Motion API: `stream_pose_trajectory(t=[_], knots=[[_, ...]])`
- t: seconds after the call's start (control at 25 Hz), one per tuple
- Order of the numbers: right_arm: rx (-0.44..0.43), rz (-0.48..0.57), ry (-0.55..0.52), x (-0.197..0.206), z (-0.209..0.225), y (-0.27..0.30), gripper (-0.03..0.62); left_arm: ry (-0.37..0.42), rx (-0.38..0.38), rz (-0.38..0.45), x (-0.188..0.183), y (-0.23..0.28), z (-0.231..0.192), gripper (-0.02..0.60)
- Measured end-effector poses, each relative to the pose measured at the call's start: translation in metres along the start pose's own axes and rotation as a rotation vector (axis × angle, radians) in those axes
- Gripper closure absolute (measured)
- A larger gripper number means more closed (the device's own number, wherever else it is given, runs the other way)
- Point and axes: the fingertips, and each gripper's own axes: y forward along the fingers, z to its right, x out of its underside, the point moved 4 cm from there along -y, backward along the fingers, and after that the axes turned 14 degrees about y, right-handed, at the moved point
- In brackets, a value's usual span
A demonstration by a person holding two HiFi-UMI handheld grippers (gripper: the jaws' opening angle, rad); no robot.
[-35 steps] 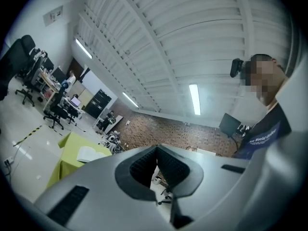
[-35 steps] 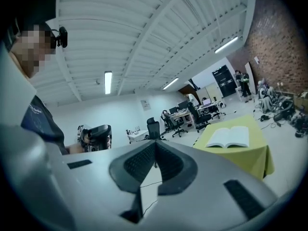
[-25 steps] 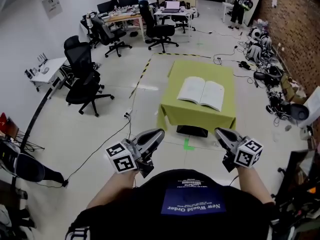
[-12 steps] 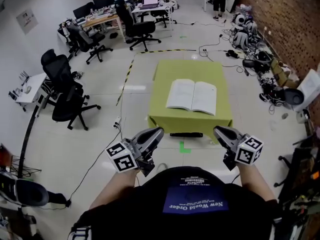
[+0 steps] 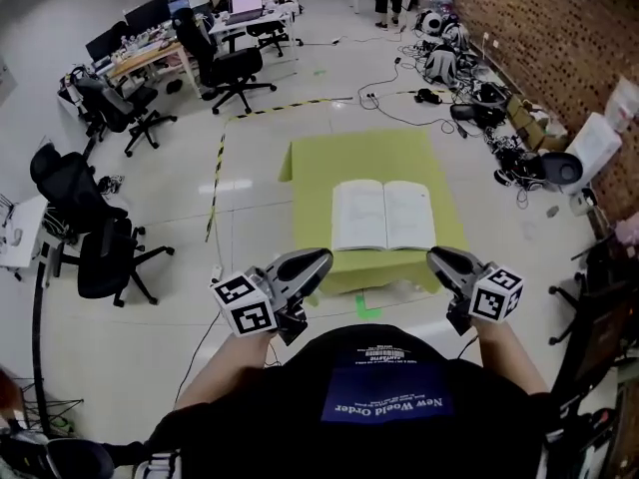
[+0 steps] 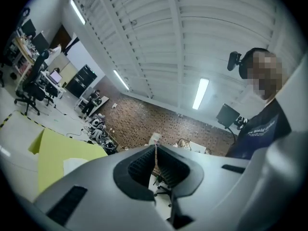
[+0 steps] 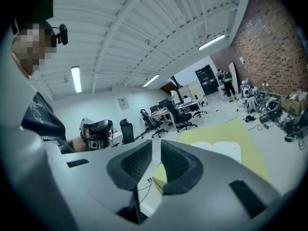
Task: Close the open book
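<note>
Book [image 5: 384,215] lies open and flat, spine running away from the person, on the green-covered table [image 5: 329,158]. It sits toward the table's near edge. Both page blocks look roughly equal in thickness, though that is hard to judge from the head view.

Left gripper [image 5: 318,260]: jaws pressed together, nothing in them. Right gripper [image 5: 437,258]: jaws stand a narrow slit apart, floor visible through the gap, nothing in them. Both are held out in front of the torso, short of the table and well apart from the book.

Risks from here, as judged:
- Neither gripper is spread enough to take a half-block of pages. If they go in as they are, the tips can only push or lever.
- A tip driven under one side may catch only the top few leaves — they would fold or crease when flipped, and the book would shut on a bent page.
- Pushing sideways on the pages without the other gripper holding the far half down would likely slide the whole book across the cloth, or bunch the cloth.
- The book is close to the near edge, so a drag toward the person could tip it off.
- A hard, pointed tip pressed down on open paper could dent or tear it.
</note>
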Motion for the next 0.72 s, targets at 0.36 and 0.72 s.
stream_pose_trajectory(t=[0.36, 0.72], knots=[[0.062, -0.059, 0.011, -0.024, 0.060, 0.042, 0.563, -0.055, 0.004, -0.074, 0.023, 0.043, -0.079, 0.574], [-0.066, -0.222, -0.071, -0.054, 0.169, 0.068, 0.563, -0.065, -0.225, -0.159, 0.054, 0.124, -0.113, 0.574]])
